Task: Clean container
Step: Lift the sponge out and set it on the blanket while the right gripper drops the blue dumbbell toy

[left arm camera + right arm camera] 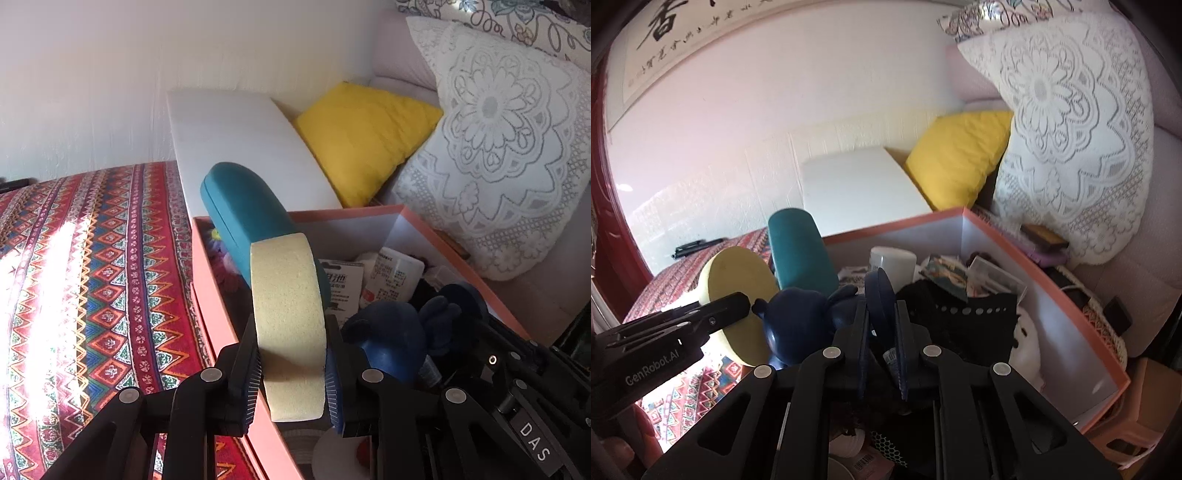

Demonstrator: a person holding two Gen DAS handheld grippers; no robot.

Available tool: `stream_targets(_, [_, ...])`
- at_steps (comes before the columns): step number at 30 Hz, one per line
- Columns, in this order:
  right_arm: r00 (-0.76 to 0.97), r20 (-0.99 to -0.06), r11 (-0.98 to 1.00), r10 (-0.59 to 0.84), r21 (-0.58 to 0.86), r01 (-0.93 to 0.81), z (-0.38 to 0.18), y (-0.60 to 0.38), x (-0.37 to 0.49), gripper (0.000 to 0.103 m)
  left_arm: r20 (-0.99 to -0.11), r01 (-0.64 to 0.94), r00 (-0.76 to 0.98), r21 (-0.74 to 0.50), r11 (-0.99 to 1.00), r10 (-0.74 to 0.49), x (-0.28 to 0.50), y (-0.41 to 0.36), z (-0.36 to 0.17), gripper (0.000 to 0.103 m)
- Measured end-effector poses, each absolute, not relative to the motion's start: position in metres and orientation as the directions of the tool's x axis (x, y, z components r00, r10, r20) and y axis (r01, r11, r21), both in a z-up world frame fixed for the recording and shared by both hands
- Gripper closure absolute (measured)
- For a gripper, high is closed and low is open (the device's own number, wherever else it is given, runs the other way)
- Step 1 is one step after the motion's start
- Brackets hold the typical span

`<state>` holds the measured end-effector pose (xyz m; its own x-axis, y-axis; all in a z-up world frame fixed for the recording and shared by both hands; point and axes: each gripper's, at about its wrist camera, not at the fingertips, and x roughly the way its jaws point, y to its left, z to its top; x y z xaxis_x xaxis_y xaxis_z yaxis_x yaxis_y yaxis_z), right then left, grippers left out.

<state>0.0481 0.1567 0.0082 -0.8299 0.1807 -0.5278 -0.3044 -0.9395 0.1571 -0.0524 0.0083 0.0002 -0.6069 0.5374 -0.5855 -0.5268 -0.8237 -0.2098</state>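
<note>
The left tool [291, 373] clamps a pale yellow sponge [286, 317] whose far end meets a teal case [245, 221] leaning on the left wall of the pink box [1071, 295] ahead. The right tool [882, 343] is closed narrowly on a thin dark blue disc [881, 299], held above the box's clutter, with a navy toy [798, 325] just to its left.

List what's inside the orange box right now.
Inside the orange box: a white bottle, a teal case leaning out over the rim, a dark blue toy, black perforated fabric, a white plush. Whatever lies beneath them is covered.
</note>
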Motion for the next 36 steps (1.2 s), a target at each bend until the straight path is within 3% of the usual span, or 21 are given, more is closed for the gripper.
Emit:
stream_targets(9, [-0.890, -0.425, -0.961, 0.166, 0.132, -0.243, 0.046, 0.113, 0.057, 0.090, -0.510, -0.478, -0.689, -0.214, -0.852, 0.515, -0.043, -0.056, 0.040, 0.078])
stream_targets(15, [-0.909, -0.412, -0.990, 0.067, 0.082, -0.111, 0.056, 0.040, 0.026, 0.090, -0.486, -0.336, -0.791, -0.163, -0.928, 0.372, -0.047, -0.137, 0.051, 0.078])
stream_targets(24, [-0.849, -0.513, -0.991, -0.126, 0.022, 0.134, 0.026, -0.103, -0.063, 0.090, -0.577, -0.072, -0.809, -0.093, -0.993, 0.113, -0.105, -0.275, 0.023, 0.078])
stream_targets(28, [-0.820, -0.550, -0.982, -0.159, 0.005, 0.187, 0.004, -0.148, -0.098, 0.086, -0.671, -0.017, -0.739, -0.068, -0.998, 0.058, -0.141, -0.314, -0.011, 0.076])
stream_targets(29, [-0.807, -0.562, -0.979, -0.179, 0.019, 0.204, 0.000, -0.155, -0.105, 0.084, -0.703, -0.011, -0.709, -0.063, -0.998, 0.052, -0.150, -0.321, -0.021, 0.067])
stream_targets(30, [-0.812, -0.559, -0.982, -0.167, 0.018, 0.190, -0.002, -0.159, -0.109, 0.072, -0.718, 0.008, -0.694, -0.064, -0.998, 0.041, -0.156, -0.327, -0.028, 0.054])
stream_targets(31, [-0.817, -0.556, -0.984, -0.154, 0.015, 0.175, -0.005, -0.162, -0.113, 0.052, -0.720, 0.044, -0.694, -0.055, -0.998, 0.009, -0.156, -0.332, -0.030, 0.022])
stream_targets(32, [-0.831, -0.539, -0.987, -0.137, 0.008, 0.158, -0.005, -0.163, -0.112, 0.042, -0.722, 0.080, -0.692, -0.044, -0.996, -0.023, -0.156, -0.336, -0.033, 0.006])
stream_targets(33, [-0.844, -0.522, -0.990, -0.121, 0.003, 0.140, -0.005, -0.162, -0.112, 0.032, -0.710, 0.113, -0.701, -0.032, -0.993, -0.057, -0.154, -0.342, -0.031, 0.006])
stream_targets(36, [-0.850, -0.516, -0.994, -0.102, 0.021, 0.107, -0.004, -0.152, -0.114, 0.031, -0.680, 0.125, -0.730, -0.029, -0.992, -0.072, -0.150, -0.345, -0.022, 0.005])
